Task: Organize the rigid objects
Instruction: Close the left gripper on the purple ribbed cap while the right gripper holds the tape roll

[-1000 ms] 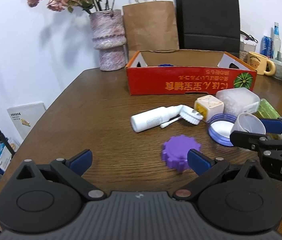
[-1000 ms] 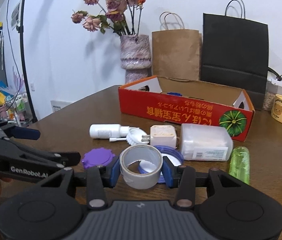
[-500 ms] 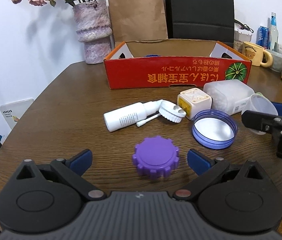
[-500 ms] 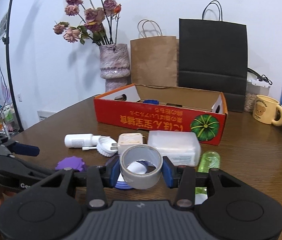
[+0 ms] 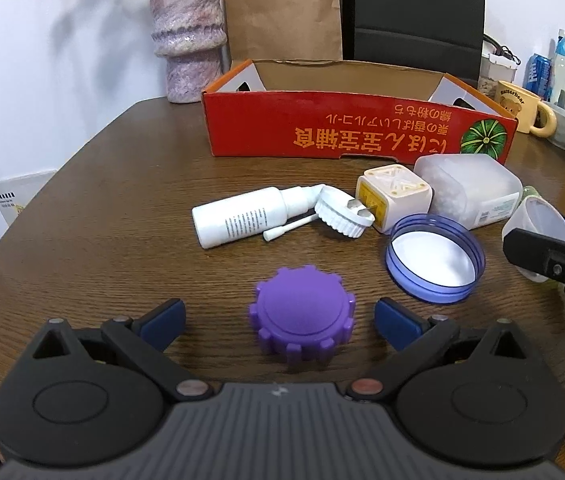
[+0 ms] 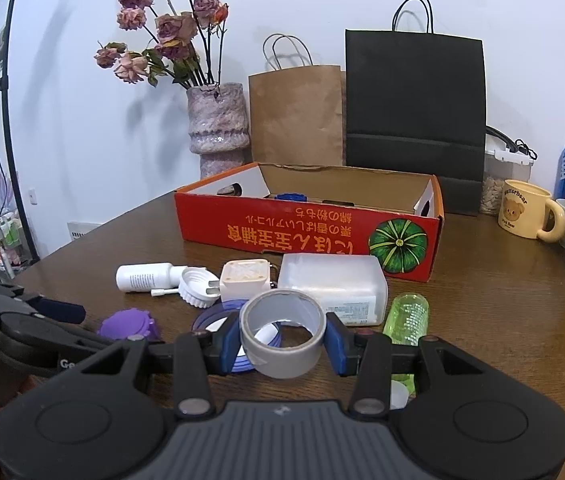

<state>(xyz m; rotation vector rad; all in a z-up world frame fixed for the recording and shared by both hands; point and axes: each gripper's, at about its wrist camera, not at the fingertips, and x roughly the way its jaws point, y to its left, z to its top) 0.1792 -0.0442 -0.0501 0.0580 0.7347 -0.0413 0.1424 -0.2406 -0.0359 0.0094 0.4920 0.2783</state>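
My left gripper is open, its jaws on either side of a purple toothed cap on the wooden table. My right gripper is shut on a grey tape roll, held above the table; the roll also shows at the right edge of the left wrist view. A red cardboard box stands open behind the pile. Before it lie a white spray bottle, a white ridged cap, a cream plug cube, a clear plastic container and a blue lid.
A green tube lies right of the pile. A stone vase with dried flowers, a brown paper bag and a black bag stand behind the box. A yellow mug and cans stand at the back right.
My left gripper moved so the purple cap now sits between its open jaws. My right gripper lifted the tape roll up and to the right, away from the blue lid.
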